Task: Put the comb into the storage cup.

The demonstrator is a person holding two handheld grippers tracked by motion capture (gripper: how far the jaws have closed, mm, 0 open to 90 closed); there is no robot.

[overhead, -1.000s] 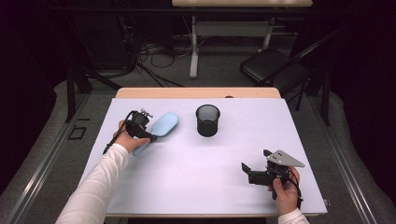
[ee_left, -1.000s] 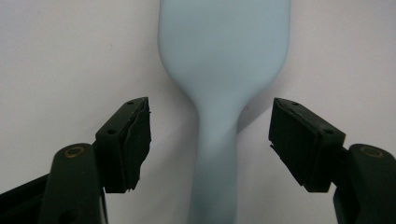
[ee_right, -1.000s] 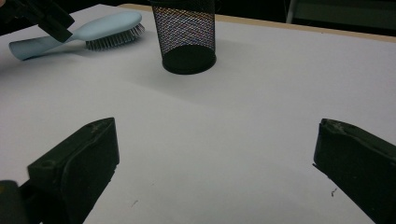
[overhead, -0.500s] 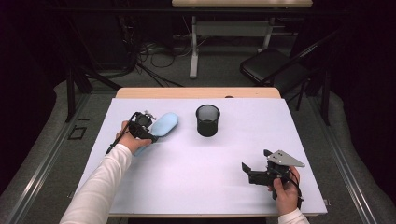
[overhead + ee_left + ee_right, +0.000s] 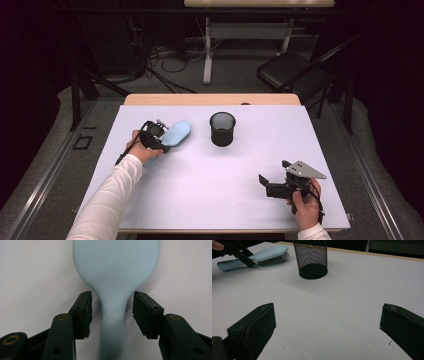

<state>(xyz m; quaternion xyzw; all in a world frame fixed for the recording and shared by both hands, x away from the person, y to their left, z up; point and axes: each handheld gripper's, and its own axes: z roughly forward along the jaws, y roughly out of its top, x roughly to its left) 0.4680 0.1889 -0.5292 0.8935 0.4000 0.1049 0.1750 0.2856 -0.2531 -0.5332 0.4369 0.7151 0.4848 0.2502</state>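
Observation:
A pale blue hairbrush [image 5: 176, 133] [image 5: 116, 265] [image 5: 265, 253] lies bristles down on the white table [image 5: 210, 200], at the back left. My left gripper [image 5: 163, 139] [image 5: 112, 293] straddles the brush's narrow handle. Its jaws have just been closing, and a thin gap still shows between each pad and the handle. The right gripper view shows that gripper [image 5: 245, 258] far off at the brush's neck. A black mesh cup [image 5: 222, 128] [image 5: 310, 257] stands upright at the back centre. My right gripper [image 5: 265, 185] [image 5: 327, 312] rests open near the front right, pointing left, with nothing between its jaws.
The table's wooden far edge [image 5: 210, 99] runs just behind the cup. Beyond it on the floor are a black chair [image 5: 290, 70], loose cables [image 5: 160, 55] and the white leg of another table [image 5: 207, 50].
The left gripper's jaws have narrowed around the brush handle. The brush, the cup and the right gripper have stayed where they were.

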